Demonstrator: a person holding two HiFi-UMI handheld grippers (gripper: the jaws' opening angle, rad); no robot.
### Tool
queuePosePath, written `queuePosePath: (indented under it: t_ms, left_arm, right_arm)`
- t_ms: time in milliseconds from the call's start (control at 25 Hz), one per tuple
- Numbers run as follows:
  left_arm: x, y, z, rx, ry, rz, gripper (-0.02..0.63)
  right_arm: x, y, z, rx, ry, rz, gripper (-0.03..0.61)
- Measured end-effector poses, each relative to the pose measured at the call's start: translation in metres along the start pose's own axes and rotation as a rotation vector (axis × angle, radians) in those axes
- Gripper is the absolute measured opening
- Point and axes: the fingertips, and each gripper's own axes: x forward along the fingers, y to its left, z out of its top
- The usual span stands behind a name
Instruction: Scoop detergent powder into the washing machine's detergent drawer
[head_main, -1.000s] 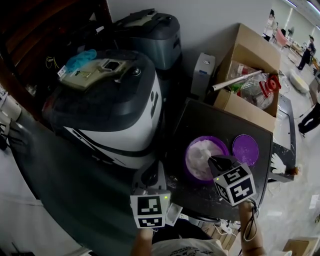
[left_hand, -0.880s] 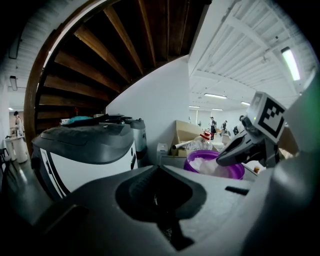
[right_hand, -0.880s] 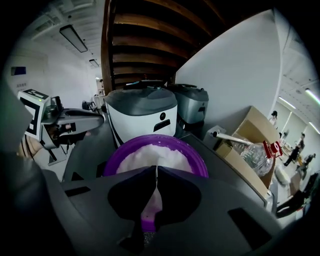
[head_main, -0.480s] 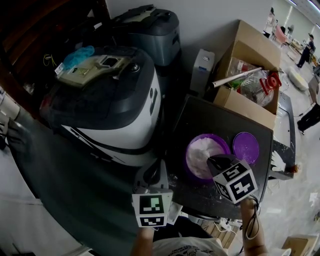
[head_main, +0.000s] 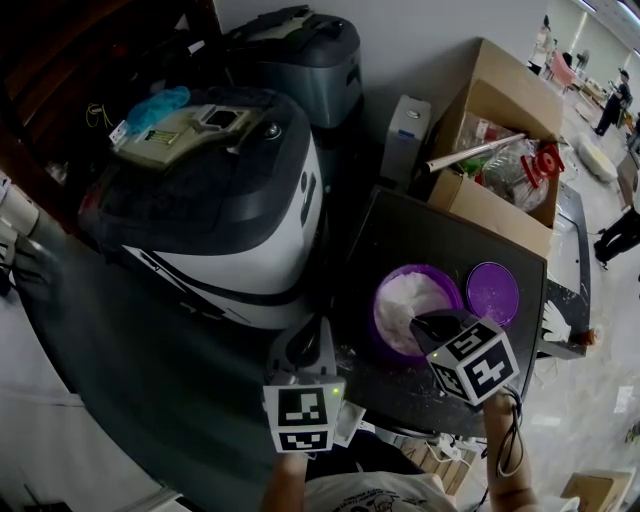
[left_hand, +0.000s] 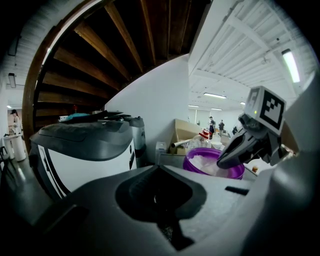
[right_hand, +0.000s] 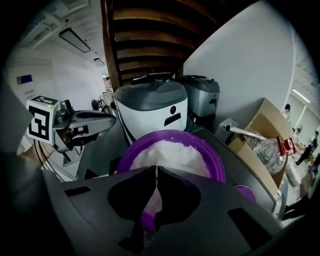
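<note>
- Head view: two grippers are showing at the lower edge. The left gripper (head_main: 305, 345) is hovering at the near left edge of the dark desk (head_main: 440, 240). The right gripper (head_main: 428, 325) is reaching over the near rim of one purple bowl (head_main: 385, 290) that is holding white detergent powder (head_main: 408, 300). One purple lid (head_main: 492, 295) is lying flat just beside the bowl, on its right. Two machines are standing left of the desk: a white-and-dark washing machine (head_main: 220, 200) nearer, and a grey machine (head_main: 300, 50) behind it. One open cardboard box (head_main: 500, 120) is sitting at the desk's far side.
- Left gripper view: its jaws are meeting tip to tip, with nothing showing between them. They are pointing between the washing machine and the bowl.
- Right gripper view: its jaws are pressing together along a thin seam, with nothing visible between them. They are hanging just above the bowl's near rim, with the powder heaped beyond.
</note>
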Motion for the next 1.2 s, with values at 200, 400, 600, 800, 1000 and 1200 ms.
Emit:
queuePosePath:
  t_ms: [200, 400, 600, 800, 1000, 1200]
  left_arm:
    - [-0.001, 0.000, 0.001, 0.003, -0.001, -0.001, 0.002]
    - [-0.001, -0.001, 0.001, 0.006, -0.003, -0.005, 0.002]
    - [-0.002, -0.002, 0.000, 0.006, -0.002, -0.004, 0.002]
    - [-0.003, -0.001, -0.001, 0.003, -0.002, 0.001, 0.002]
    - [-0.006, 0.000, 0.001, 0.002, -0.008, 0.005, 0.002]
    - [-0.009, -0.001, 0.000, 0.002, -0.013, 0.005, 0.002]
  right_arm:
    - [-0.001, 0.005, 0.001, 0.019, 0.001, 0.031, 0.021]
    - [-0.001, 0.009, 0.000, 0.026, 0.006, 0.047, 0.021]
    - [-0.004, 0.015, -0.001, 0.046, 0.004, 0.090, 0.021]
    - [-0.006, 0.015, -0.001, 0.081, -0.017, 0.109, 0.021]
    - [-0.009, 0.013, 0.000, 0.146, -0.049, 0.122, 0.021]
    - [-0.015, 0.008, 0.001, 0.243, -0.104, 0.144, 0.021]
